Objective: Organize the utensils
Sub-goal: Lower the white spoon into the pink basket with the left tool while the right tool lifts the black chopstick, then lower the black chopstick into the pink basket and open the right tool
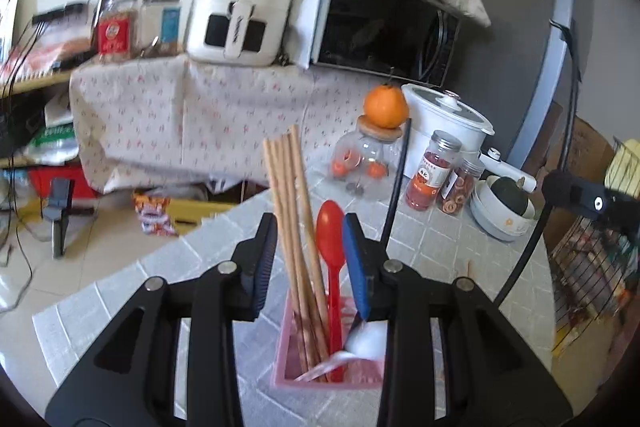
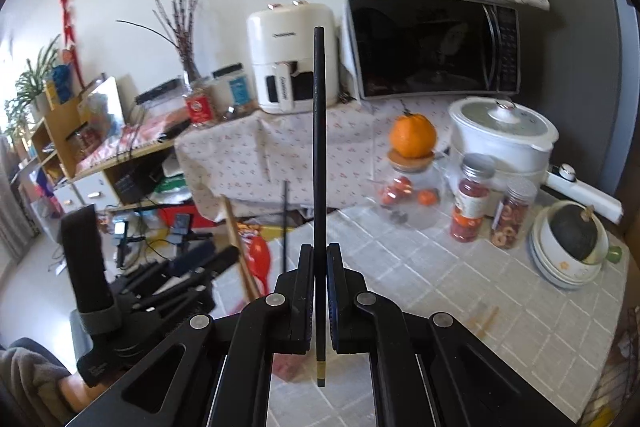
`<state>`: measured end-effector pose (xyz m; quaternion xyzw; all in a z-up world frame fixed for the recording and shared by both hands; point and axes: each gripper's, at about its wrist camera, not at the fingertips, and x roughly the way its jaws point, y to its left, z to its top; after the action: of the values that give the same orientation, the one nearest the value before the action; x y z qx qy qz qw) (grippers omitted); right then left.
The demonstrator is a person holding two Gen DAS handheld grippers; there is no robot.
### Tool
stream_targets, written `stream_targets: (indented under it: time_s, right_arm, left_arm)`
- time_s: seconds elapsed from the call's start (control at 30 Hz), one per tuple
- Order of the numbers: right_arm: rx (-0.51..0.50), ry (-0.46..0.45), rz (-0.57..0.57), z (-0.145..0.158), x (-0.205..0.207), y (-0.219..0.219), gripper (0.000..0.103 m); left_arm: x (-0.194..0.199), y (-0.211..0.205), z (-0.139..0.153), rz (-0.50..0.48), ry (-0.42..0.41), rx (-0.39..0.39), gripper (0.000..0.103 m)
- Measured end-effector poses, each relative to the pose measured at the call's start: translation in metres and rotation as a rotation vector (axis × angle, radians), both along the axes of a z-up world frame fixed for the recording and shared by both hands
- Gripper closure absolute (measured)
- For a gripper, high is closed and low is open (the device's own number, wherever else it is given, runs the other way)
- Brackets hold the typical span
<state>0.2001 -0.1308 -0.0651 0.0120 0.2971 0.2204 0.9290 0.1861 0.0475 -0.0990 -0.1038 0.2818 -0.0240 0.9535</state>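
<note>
The pink holder stands on the tiled counter, directly below and between the left gripper's fingers. It already contains a bundle of wooden chopsticks, a red spoon and a white spoon; the white spoon lies low inside and is partly blurred.

A black chopstick is pinched in the right gripper, whose fingers are pressed together on its lower part. The stick stands nearly upright, its long end pointing up and its short yellowish tip projecting below the fingers. In the left wrist view the same stick appears just right of the holder and above the counter, not yet inside.

Progress, as a judgement: most utensils are sorted into the holder. The black chopstick is left to insert. A second thin dark rod shows in the right wrist view near the holder; what it is cannot be told. A small wooden piece lies on the counter to the right and may also need collecting.

Pose: the left gripper hovers over the holder with its fingers spread on either side of the standing utensils, touching none that can be seen. The right gripper is held to the right of the holder, tilted so its camera looks across the counter toward the jars, pot and microwave.
</note>
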Motion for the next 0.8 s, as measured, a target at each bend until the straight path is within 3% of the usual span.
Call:
stream_targets:
  time_s: [0.17,0.43,0.8]
  right_arm:
    - [0.059,-0.052,0.022,0.003,-0.007,0.013,0.097]
    - [0.146,-0.115,0.011,0.004,-0.008,0.031,0.097]
    - [0.077,0.003,0.079,-0.046,0.011,0.072,0.097]
  left_arm:
    - [-0.001,0.017,0.011,0.059,0.117,-0.071,0.065]
    - [-0.009,0.03,0.016,0.104,0.268,-0.042,0.063]
    - [-0.01,0.044,0.011,0.104,0.356,-0.122,0.061]
